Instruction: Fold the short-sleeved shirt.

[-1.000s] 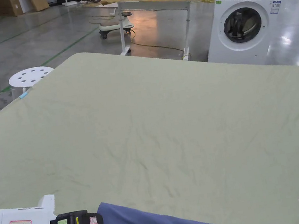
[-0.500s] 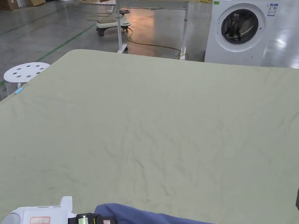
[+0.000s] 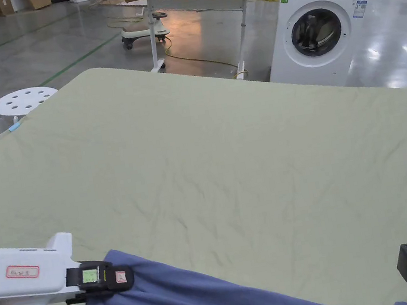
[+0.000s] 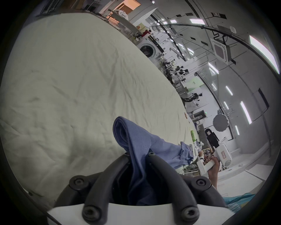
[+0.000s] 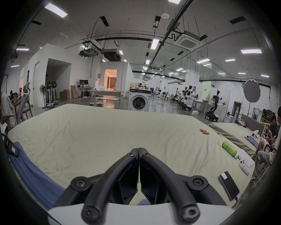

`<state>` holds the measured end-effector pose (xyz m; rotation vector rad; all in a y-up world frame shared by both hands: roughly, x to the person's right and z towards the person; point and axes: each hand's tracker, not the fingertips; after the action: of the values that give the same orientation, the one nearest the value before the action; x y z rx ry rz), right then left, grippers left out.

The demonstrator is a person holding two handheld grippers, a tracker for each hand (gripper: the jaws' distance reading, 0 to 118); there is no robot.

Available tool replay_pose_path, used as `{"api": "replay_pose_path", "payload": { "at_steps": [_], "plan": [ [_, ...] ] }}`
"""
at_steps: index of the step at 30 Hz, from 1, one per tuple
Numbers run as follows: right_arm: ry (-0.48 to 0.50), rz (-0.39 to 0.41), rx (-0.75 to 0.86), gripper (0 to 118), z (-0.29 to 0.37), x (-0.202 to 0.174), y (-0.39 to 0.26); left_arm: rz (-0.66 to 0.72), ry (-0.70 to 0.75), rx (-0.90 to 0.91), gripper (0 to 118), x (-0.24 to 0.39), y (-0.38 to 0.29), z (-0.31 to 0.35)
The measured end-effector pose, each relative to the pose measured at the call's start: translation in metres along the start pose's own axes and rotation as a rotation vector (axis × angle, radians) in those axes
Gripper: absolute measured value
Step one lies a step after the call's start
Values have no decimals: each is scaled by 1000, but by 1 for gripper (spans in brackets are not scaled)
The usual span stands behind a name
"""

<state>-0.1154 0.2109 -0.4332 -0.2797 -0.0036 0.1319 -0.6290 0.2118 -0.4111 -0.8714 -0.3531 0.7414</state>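
We see the blue short-sleeved shirt bunched along the near edge of the pale green bed sheet. The left gripper pinches a fold of it between both jaws, lifting that end just off the sheet. The right gripper has its jaws pressed together with nothing visible between the tips. Beyond the bed stands a white washing machine.
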Motion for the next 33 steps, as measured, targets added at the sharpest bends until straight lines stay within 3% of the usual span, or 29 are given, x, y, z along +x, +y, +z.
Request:
{"api": "replay_pose_path", "payload": {
  "at_steps": [8,12,18,25,33],
  "plan": [
    [11,-3,5,0,-3,4,1,-35,203,-12,6,26,5,14],
    [19,-10,1,0,-5,6,-1,-51,185,-27,6,62,-3,5],
    [20,-23,-3,0,-4,10,-4,-92,33,-87,6,121,-20,-23],
    [0,-38,-17,0,0,19,-9,-109,3,-193,6,165,-49,-114],
    [-31,-29,-39,0,3,32,-17,-114,139,-323,6,158,-88,-223]
  ]
}}
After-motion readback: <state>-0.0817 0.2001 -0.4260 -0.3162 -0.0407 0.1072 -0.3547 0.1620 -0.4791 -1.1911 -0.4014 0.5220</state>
